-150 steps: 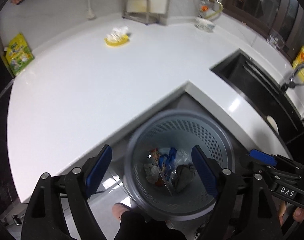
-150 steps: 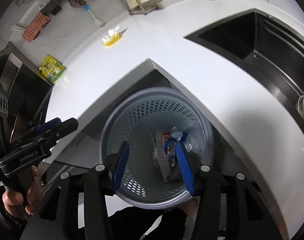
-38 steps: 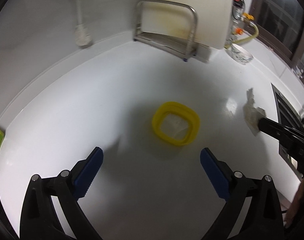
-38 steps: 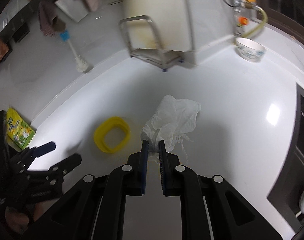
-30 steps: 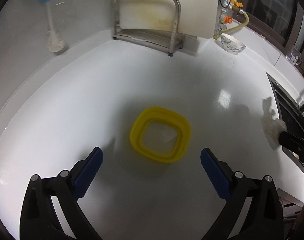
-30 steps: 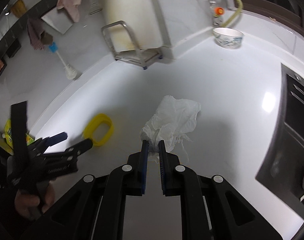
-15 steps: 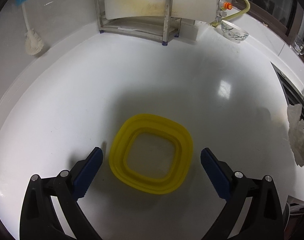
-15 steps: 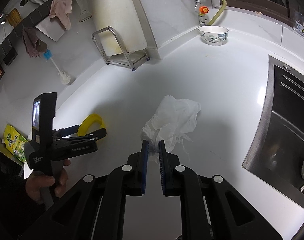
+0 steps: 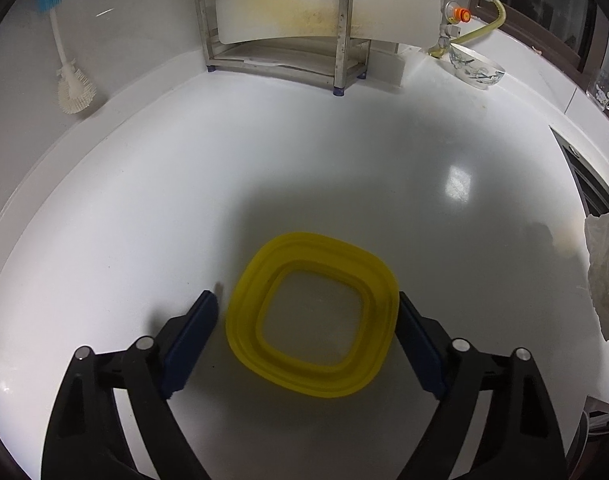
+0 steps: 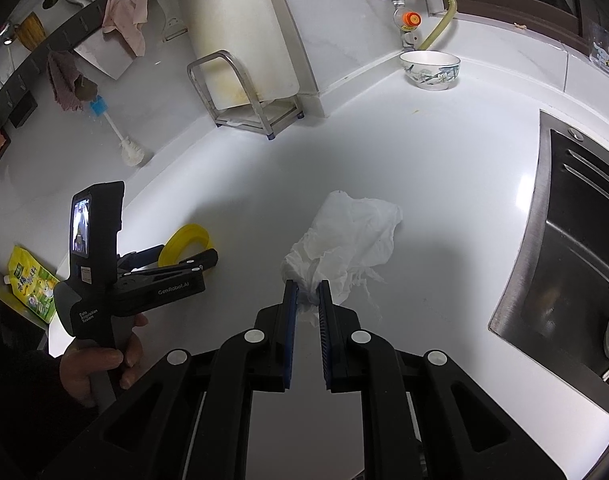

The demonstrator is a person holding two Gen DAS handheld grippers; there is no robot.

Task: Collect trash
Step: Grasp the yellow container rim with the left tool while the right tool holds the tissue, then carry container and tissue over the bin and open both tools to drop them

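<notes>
On counter (image 9: 144, 200) | left tongs (image 9: 306, 316) wide astride yellow tub (image 9: 312, 316) | right tongs (image 10: 306, 292) pinching tissue (image 10: 352, 232) | sink (image 10: 576, 248) beside

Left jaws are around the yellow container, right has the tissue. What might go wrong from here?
The left gripper is open astride the shallow yellow container; its thin, flexible-looking rim may buckle or slide on the glossy counter. The right gripper pinches only a corner of the tissue, which may tear or slip free.

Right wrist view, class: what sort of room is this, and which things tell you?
Most likely a home kitchen: a white countertop beside a stainless steel sink, a white patterned ceramic bowl, and a blue-handled dish brush.
</notes>
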